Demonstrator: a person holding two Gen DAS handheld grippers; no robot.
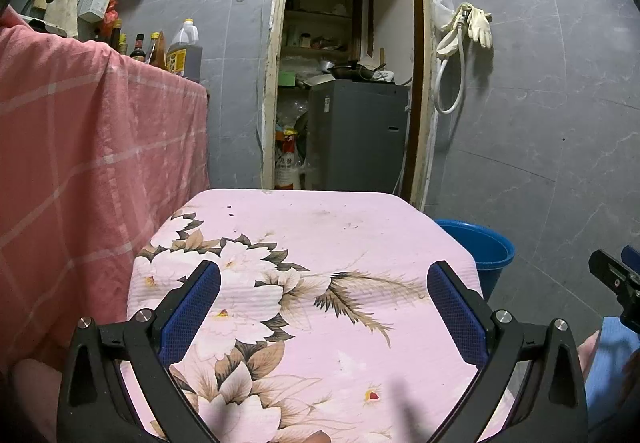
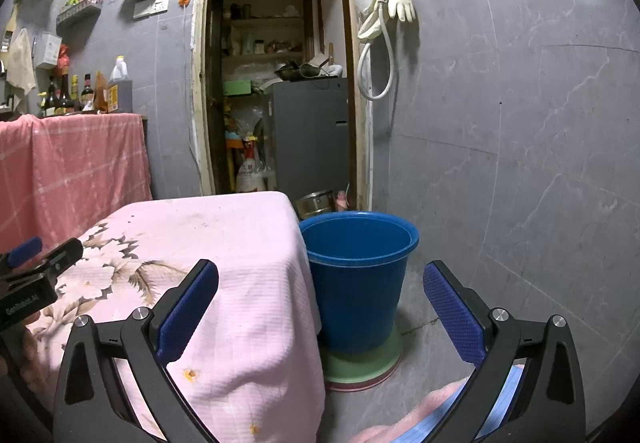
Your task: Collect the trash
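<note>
My left gripper [image 1: 324, 275] is open above a small table draped in a pink floral cloth [image 1: 320, 227], with nothing between its blue pads. My right gripper [image 2: 320, 275] is open too, hovering past the table's right edge and facing a blue bucket [image 2: 360, 283] that stands on a green base [image 2: 360, 367] on the floor. The bucket's rim [image 1: 480, 243] peeks out behind the table corner in the left wrist view. No loose trash shows on the cloth [image 2: 224, 235]. The right gripper's tip [image 1: 612, 275] shows at that view's right edge, the left gripper's tip [image 2: 44, 259] at the right wrist view's left edge.
A counter under a pink checked cloth [image 1: 80, 147] with sauce bottles [image 1: 184, 51] stands on the left. Ahead, a doorway [image 1: 348, 63] opens onto a storeroom with a grey appliance [image 2: 308, 135]. Gloves and a hose [image 2: 384, 23] hang on the grey tiled wall. A metal pot [image 2: 316, 203] sits by the door.
</note>
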